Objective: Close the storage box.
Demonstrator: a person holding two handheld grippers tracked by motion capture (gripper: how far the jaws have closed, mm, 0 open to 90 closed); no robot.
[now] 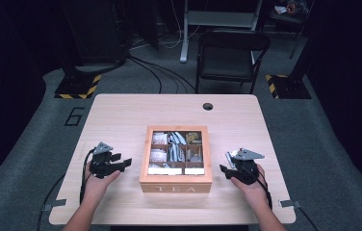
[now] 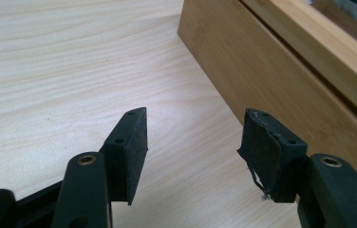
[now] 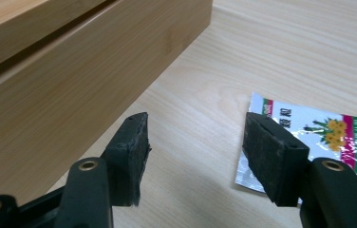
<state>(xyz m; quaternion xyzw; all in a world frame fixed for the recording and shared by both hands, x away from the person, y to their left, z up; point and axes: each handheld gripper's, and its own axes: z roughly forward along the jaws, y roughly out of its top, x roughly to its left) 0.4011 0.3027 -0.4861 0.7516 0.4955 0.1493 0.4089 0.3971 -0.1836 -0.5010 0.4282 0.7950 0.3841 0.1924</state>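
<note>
Both tools are resting on the worktop [image 1: 121, 115], jaws apart: left tool [image 1: 126, 162] and right tool [image 1: 223, 169] flanking the wooden tea box [image 1: 175, 185]. A tea sachet [image 3: 328, 137] is lying beside the right tool, not yet gripped or boxed.

right claw [image 3: 195, 142] agape, empty | tea sachet [image 3: 319, 142] flat on table [image 3: 286, 57] — seemingly under one jaw | wooden box [image 3: 72, 85] beside

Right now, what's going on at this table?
A person sits with a gripper in each hand, either side of a wooden tea box whose compartments hold tea bags. The left gripper and right gripper are both open and hold nothing. A sachet lies flat on the table beside the right one.
</note>
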